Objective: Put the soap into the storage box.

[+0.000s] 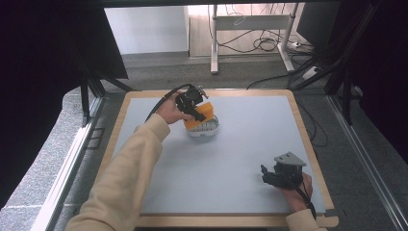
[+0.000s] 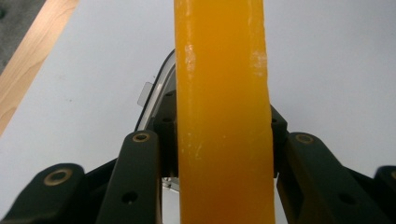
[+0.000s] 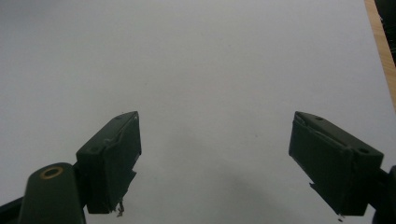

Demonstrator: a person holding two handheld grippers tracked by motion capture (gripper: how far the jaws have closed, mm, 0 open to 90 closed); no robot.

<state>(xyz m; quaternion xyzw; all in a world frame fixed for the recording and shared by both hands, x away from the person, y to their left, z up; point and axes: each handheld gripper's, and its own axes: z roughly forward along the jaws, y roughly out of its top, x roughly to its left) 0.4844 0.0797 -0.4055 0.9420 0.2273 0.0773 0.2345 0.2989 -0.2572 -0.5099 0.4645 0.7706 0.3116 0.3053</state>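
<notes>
An orange block (image 1: 201, 115) rests in or just above a white, clear-rimmed container (image 1: 206, 129) near the table's far middle. My left gripper (image 1: 195, 109) is shut on this orange block (image 2: 223, 116), which stands as a tall slab between the jaws in the left gripper view; part of the container's rim (image 2: 154, 93) shows behind it. My right gripper (image 1: 268, 175) stands open near the front right of the table, jaws wide apart with nothing between them (image 3: 215, 163). It hovers low over the bare surface.
The table top is a grey mat (image 1: 240, 154) framed by a wooden border (image 1: 308, 139). Beyond the far edge are floor cables (image 1: 260, 43) and a desk leg (image 1: 213, 38). Dark frame posts (image 1: 346, 91) flank both sides.
</notes>
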